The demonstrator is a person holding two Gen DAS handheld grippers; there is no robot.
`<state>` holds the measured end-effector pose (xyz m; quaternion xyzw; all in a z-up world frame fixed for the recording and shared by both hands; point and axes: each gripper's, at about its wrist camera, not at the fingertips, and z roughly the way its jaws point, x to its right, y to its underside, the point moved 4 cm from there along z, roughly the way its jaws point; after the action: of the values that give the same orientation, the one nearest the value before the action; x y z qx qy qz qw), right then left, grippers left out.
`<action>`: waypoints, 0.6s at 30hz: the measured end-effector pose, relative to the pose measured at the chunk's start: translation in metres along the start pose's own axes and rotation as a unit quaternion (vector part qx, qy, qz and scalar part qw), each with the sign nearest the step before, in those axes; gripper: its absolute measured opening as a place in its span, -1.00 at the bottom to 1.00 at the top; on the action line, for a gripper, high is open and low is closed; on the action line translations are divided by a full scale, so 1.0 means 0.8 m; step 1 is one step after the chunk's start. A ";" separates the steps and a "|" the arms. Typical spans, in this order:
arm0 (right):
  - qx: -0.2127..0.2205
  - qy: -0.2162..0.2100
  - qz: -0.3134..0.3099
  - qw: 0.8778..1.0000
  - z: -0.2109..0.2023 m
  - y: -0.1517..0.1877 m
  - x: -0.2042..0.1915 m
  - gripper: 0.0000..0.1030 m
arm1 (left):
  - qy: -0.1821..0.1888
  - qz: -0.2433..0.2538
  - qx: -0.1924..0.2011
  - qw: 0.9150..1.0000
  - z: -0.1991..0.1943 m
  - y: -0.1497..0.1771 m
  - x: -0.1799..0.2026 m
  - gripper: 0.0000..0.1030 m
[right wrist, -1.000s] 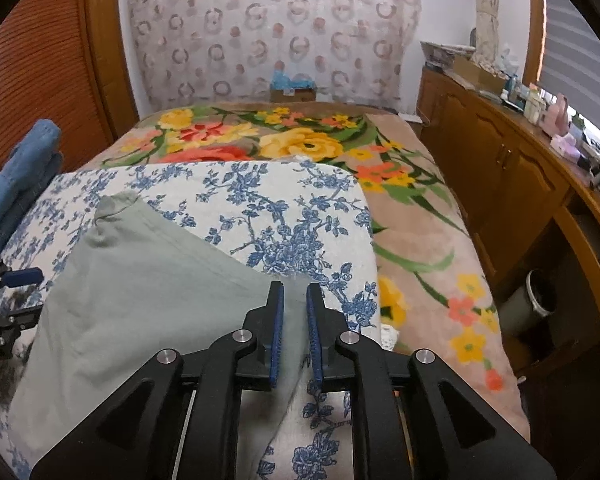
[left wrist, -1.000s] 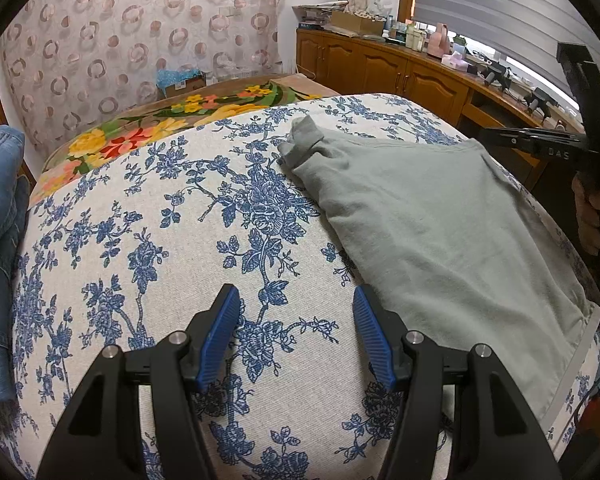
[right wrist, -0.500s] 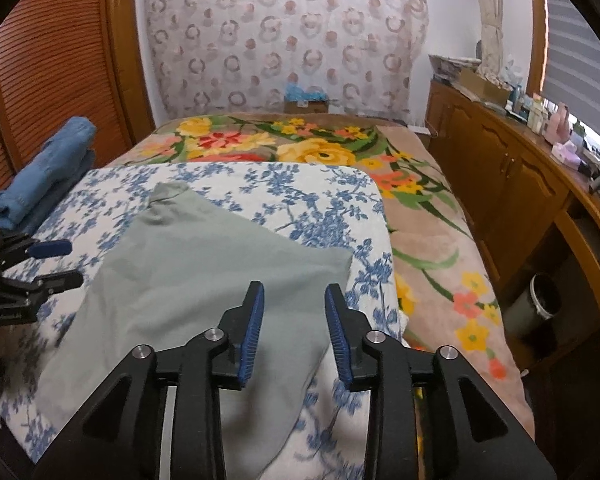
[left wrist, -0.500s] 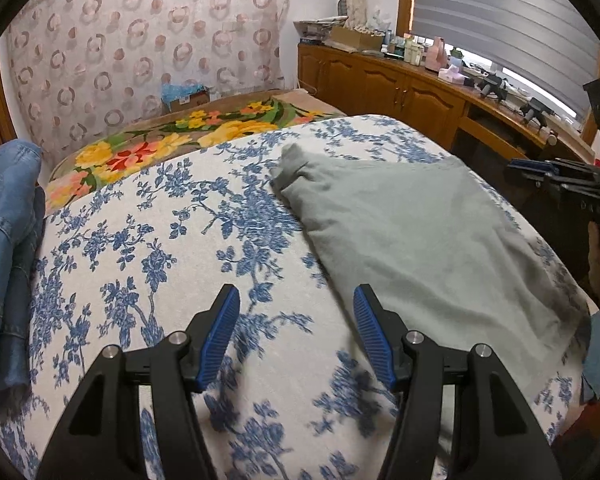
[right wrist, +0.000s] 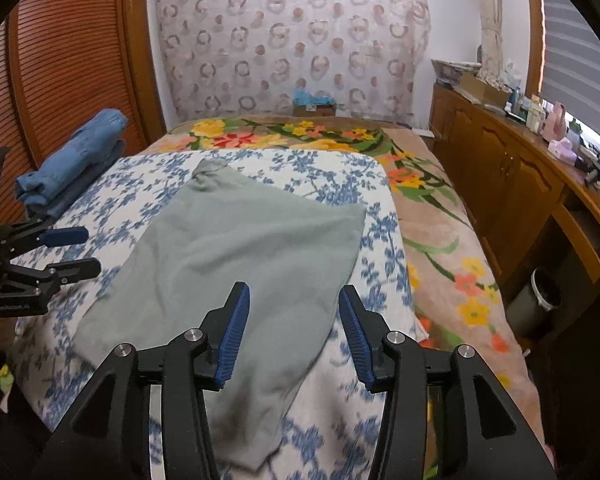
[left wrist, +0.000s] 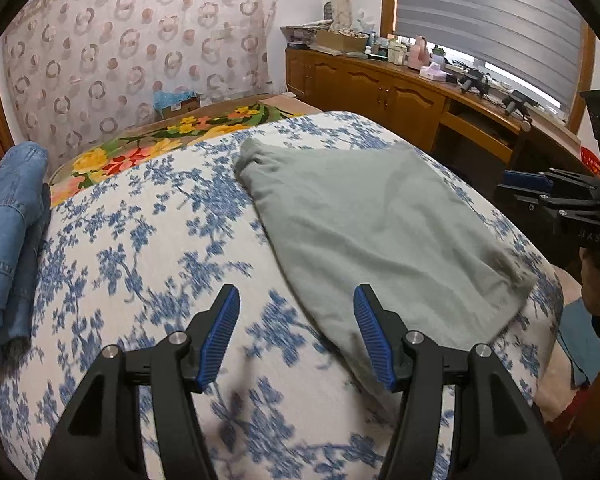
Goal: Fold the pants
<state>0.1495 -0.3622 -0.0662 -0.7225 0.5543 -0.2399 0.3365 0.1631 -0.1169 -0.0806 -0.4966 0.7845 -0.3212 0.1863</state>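
Note:
The grey-green pants (left wrist: 380, 216) lie folded flat on the bed's blue-flowered sheet (left wrist: 148, 248), narrow end toward the headboard. My left gripper (left wrist: 296, 304) hovers open over the sheet beside the pants' near left edge, nothing between its fingers. My right gripper (right wrist: 294, 296) hangs above the near part of the pants (right wrist: 252, 252); its jaws are opening and its pads touch no cloth. Each gripper also shows in the other's view: the right gripper (left wrist: 540, 188) off the bed's right side, the left gripper (right wrist: 72, 248) at the left.
Folded blue jeans (right wrist: 76, 152) rest at the bed's left edge by the slatted wooden door. A flowered blanket (right wrist: 440, 240) covers the bed's right side and far end. A cluttered wooden cabinet (right wrist: 500, 168) runs along the right wall, a bin (right wrist: 540, 300) below it.
The right jaws have gone from almost shut over the pants' edge to wide apart. Both grippers have drawn back from the pants, so more of the bed shows.

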 end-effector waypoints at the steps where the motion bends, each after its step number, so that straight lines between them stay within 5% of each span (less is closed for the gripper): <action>1: -0.001 -0.002 0.001 1.000 -0.003 0.005 -0.001 -0.06 | 0.001 0.000 -0.002 1.000 -0.001 0.003 0.003 0.14; 18: -0.028 -0.028 0.035 0.999 -0.009 0.084 -0.008 -0.05 | 0.003 -0.023 -0.037 0.999 0.005 0.058 0.028 0.14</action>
<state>0.0995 -0.3686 -0.1116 -0.7182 0.5760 -0.1919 0.3400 0.1255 -0.1244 -0.1150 -0.5200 0.7849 -0.2977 0.1581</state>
